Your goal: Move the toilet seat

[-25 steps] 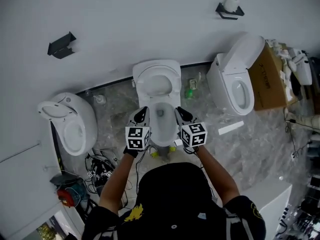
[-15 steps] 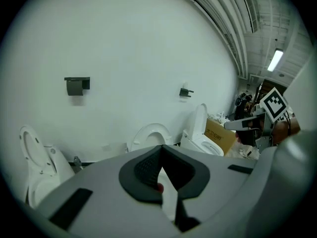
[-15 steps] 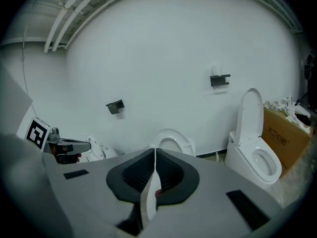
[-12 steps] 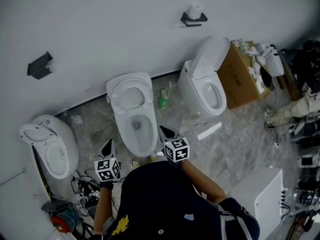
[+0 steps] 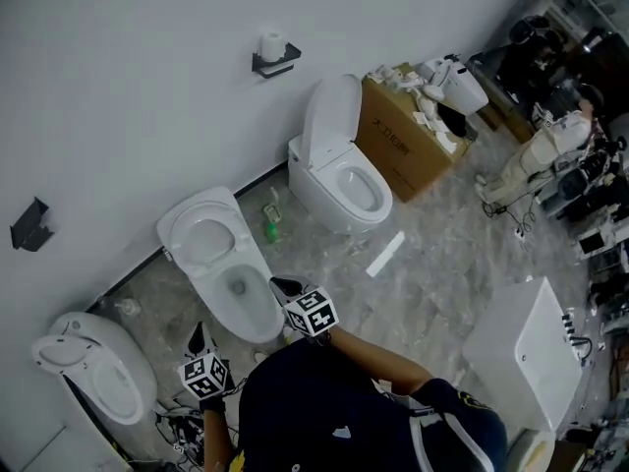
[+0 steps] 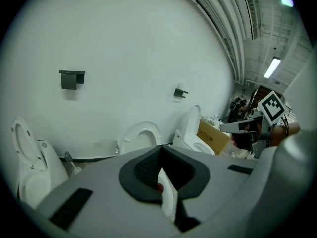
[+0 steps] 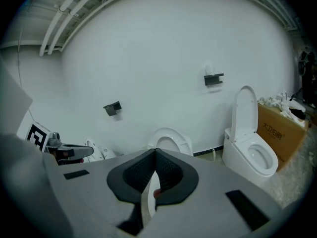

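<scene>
The toilet seat (image 5: pixel 200 232) nearest you belongs to the middle toilet (image 5: pixel 222 264), left of centre in the head view. It stands raised, a white ring leaning back toward the wall (image 5: pixel 147 87), with the open bowl (image 5: pixel 244 298) just below and to its right.

That toilet's long axis runs diagonally, from the wall at upper left down toward you at lower right. So I judge that any reach for the seat has to go up and left across the bowl.

Your right gripper (image 5: pixel 286 286) is the nearer one, its tips just beside the bowl's right rim in the picture. Your left gripper (image 5: pixel 197 339) sits off the bowl's lower-left side, near it but apart. Both pairs of jaws are pressed together with nothing between them, as each gripper view shows.

A second toilet (image 5: pixel 344 180) with its lid (image 5: pixel 329 116) up stands well apart at upper centre, so you cannot be certain which seat is meant.

To its right, the cardboard box (image 5: pixel 398 146) carries dark printed characters, too small to read. The cubes (image 5: pixel 313 313) bear only black-and-white square markers. No brand shows on any toilet.
</scene>
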Demonstrator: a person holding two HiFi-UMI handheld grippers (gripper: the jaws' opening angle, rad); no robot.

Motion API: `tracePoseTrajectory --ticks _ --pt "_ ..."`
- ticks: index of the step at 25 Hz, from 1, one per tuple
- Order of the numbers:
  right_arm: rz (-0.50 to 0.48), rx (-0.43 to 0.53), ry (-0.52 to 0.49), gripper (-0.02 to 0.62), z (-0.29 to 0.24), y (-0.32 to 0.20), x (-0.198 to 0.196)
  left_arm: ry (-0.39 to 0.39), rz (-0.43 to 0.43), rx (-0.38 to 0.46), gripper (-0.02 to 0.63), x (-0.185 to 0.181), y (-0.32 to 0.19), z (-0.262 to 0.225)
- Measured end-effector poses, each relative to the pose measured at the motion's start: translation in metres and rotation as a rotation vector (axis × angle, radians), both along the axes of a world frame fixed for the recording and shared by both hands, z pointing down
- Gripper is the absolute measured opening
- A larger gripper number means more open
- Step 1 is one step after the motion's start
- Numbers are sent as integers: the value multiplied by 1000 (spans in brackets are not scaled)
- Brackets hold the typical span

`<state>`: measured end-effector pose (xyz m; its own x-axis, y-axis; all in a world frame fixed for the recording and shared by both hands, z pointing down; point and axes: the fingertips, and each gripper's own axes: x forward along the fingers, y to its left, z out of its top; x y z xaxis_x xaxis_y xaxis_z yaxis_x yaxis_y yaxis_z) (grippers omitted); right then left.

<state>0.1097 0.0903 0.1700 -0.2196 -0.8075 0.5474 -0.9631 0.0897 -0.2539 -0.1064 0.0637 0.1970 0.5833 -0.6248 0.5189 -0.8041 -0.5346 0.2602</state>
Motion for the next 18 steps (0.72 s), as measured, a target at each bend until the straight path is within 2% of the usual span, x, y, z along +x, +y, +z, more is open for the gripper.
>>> tracePoseTrajectory --ticks 4,14,18 --pt "12 -2 -11 28 -5 6 2 21 -5 -19 18 3 9 -6" --pt "-38 38 3 28 -22 4 -18 43 -15 30 18 3 5 -30" --pt "-27 41 19 28 -28 22 -9 68 24 38 18 22 19 -36"
